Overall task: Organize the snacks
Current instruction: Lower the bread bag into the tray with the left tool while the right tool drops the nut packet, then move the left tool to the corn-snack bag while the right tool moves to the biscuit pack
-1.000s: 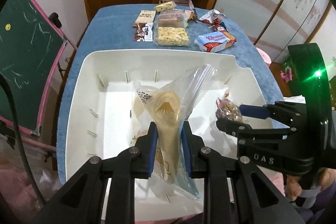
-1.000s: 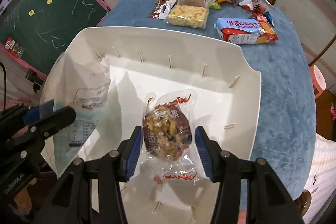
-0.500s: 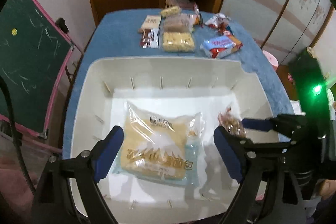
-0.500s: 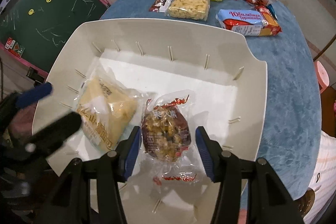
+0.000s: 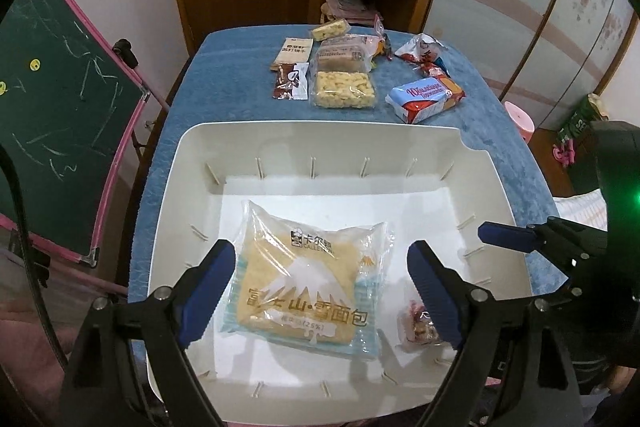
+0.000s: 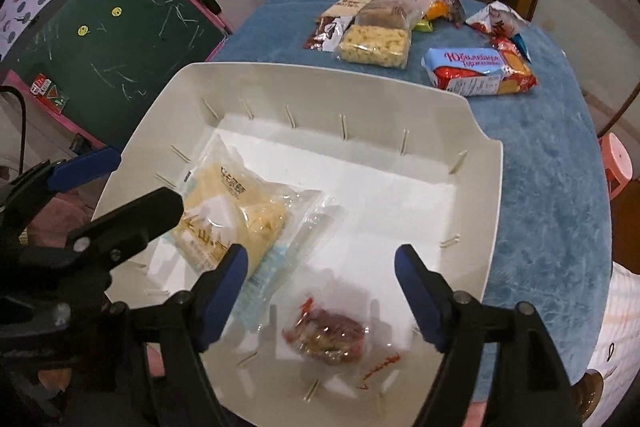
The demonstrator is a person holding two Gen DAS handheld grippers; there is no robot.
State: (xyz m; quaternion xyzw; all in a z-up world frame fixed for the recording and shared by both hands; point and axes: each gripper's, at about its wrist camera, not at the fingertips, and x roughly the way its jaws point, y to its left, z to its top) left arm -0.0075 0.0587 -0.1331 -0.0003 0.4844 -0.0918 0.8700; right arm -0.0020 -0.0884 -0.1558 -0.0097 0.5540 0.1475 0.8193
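Both tongs, left (image 5: 320, 291) and right (image 6: 320, 291), gape wide, holding nothing; bread pack (image 5: 304, 287) and nut snack (image 6: 326, 339) lie binned beneath them, snack pile (image 5: 360, 75) far ahead waits.

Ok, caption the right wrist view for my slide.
Open right gripper above the nut snack pack lying beside the bread pack in the white bin.

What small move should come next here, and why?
Probably lift both tools out of the white bin and reach toward the snacks on the blue table. The left tool and right tool are open, the bread pack and nut pack lie released inside, and the blue biscuit pack waits nearest.
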